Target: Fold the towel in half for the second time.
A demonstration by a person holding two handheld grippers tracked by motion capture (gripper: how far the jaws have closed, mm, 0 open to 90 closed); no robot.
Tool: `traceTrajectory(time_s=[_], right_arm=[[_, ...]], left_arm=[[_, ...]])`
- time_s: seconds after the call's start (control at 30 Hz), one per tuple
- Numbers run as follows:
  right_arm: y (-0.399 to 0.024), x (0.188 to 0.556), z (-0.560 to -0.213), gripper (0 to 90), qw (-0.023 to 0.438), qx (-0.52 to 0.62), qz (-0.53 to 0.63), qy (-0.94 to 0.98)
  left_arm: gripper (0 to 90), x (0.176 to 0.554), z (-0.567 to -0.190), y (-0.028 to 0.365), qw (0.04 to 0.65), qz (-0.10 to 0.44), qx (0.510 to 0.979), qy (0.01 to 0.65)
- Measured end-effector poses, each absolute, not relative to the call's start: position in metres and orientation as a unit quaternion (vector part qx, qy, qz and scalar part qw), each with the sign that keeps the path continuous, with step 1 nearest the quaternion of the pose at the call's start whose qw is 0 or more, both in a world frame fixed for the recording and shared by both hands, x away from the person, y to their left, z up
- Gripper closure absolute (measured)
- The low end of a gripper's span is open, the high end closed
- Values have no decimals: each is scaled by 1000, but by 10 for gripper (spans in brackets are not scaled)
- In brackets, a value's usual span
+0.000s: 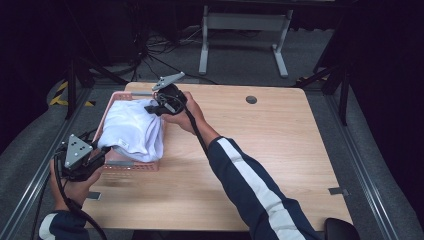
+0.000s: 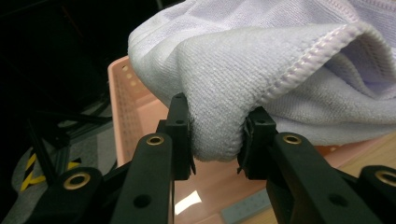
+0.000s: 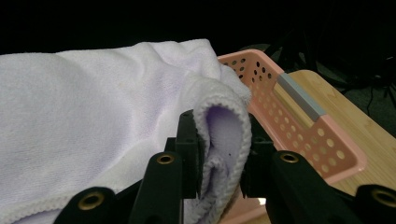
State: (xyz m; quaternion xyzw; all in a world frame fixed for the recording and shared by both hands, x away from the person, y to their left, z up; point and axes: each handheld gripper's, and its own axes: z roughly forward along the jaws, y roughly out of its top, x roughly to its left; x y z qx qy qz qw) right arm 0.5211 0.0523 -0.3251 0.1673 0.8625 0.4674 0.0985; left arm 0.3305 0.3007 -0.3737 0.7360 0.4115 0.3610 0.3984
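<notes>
A: What does the high view show?

B: A white towel (image 1: 132,131) is held over the pink basket (image 1: 131,166) at the left edge of the wooden table (image 1: 280,150). The left gripper (image 1: 103,151) has it at the near corner, the right gripper (image 1: 155,107) at the far one.

A: State of the tongs?

B: Both sets of jaws are closed partway, each pinching a bunched fold. In the left gripper view the cloth (image 2: 243,70) bulges between the pads; in the right gripper view a hemmed edge (image 3: 224,121) is clamped likewise.

A: Which relation governs the coming move?

B: The towel's long axis runs between the two grips, near-left to far-right, along the basket. Neither hand is nearer; lifting clear or lowering probably needs both to travel together.
</notes>
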Motion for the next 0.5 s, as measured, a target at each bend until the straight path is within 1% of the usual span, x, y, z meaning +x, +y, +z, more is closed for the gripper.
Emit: traceTrajectory(time_s=[0.2,0.37,0.5], right_arm=[[68,527,-332,734,100,171,464,863],[80,530,-336,733,110,171,457,866],[84,534,-343,731,106,178,454,867]], left_arm=[[702,335,-382,308,389,361,731,428],[701,342,-388,311,383,359,728,441],[700,349,-394,314,370,355,731,450]])
